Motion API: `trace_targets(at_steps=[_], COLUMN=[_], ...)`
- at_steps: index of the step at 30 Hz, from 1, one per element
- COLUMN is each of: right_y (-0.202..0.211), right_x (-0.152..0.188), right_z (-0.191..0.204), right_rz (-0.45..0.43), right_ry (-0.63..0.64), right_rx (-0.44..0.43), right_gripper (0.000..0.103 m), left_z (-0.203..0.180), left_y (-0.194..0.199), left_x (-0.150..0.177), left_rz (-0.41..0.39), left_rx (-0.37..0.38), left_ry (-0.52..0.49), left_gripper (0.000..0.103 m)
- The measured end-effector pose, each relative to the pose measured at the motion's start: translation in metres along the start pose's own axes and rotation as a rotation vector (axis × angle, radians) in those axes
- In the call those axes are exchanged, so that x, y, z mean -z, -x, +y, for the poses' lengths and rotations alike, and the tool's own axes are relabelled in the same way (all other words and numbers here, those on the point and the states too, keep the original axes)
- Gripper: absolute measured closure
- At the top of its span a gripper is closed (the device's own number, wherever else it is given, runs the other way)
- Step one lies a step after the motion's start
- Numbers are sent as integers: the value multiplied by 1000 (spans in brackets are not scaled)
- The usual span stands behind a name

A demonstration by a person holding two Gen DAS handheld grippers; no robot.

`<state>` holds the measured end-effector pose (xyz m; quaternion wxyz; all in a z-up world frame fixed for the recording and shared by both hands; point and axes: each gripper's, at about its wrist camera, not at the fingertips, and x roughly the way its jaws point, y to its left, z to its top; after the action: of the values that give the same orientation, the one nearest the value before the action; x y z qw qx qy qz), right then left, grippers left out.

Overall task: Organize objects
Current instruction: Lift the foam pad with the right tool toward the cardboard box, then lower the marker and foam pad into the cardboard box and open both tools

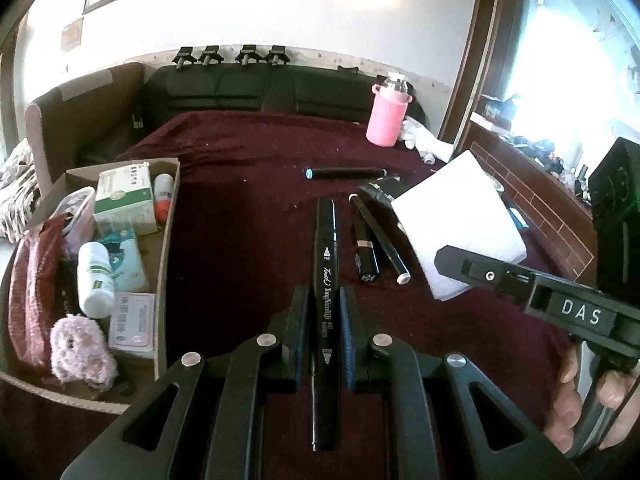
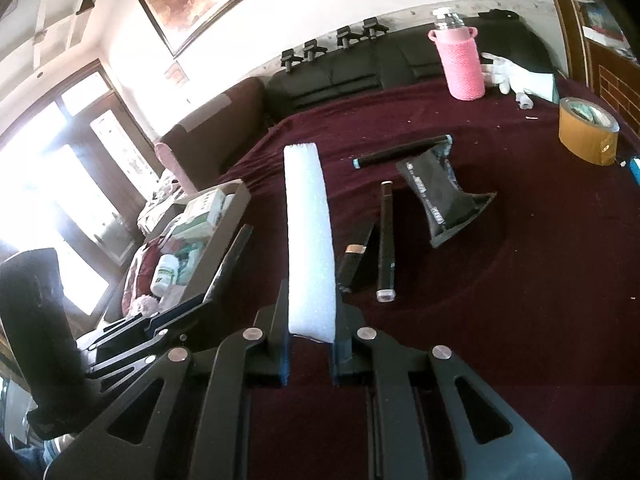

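On the desk: maroon cloth (image 1: pixel 248 184), cardboard box (image 1: pixel 166 240) sitting at its left edge, packed with stuff
Left gripper (image 1: pixel 324 332): clamped on a black marker (image 1: pixel 326 264), which sticks forward over the cloth
Right gripper (image 2: pixel 310 340): squeezed shut on a white foam block (image 2: pixel 310 240), held up edge-on
Loose bits: lipstick (image 1: pixel 366 252) and a slim pen (image 1: pixel 382 236) lying side by side just right of the marker, another dark pen (image 1: pixel 344 173) crosswise further back
Far side: pink-sleeved bottle (image 1: pixel 386 118) near the back edge, tape roll (image 2: pixel 586 130) toward the right edge
Open room: bare cloth between box and marker, plus a wide bare patch behind the crosswise pen
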<state>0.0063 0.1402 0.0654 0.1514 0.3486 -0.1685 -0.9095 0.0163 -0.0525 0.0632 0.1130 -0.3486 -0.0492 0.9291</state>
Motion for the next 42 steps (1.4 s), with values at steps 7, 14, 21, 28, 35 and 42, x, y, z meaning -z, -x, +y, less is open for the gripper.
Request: trace_targets(at_steps=[7,14,21,28,35,42], right_y=[-1,-10,-36,-87,-132,-161], right_x=[1,1,-5,-2,-7,-11], right_z=[21,48,84,139,169,173], right_rz=[4,26,64,155,208,236], right_ry=[29,73,90,136,145,129], right_rx=[-18,-49,-134,-224,-257,-241], right_gripper=[91,91,91,91,91,91], left_z=[14,52,117,173,205,218], left_y=[23,48,63,60,41,28], left_x=[-2,-11,-17,-5,6,11], left_rz=[-37,-90,-130,-119,-83,-64], left_rx=[0,-19,-97,-163,-180,-175], left_ry=[28,106,222,320,375,398], left_gripper=[91,91,91,90,90,90])
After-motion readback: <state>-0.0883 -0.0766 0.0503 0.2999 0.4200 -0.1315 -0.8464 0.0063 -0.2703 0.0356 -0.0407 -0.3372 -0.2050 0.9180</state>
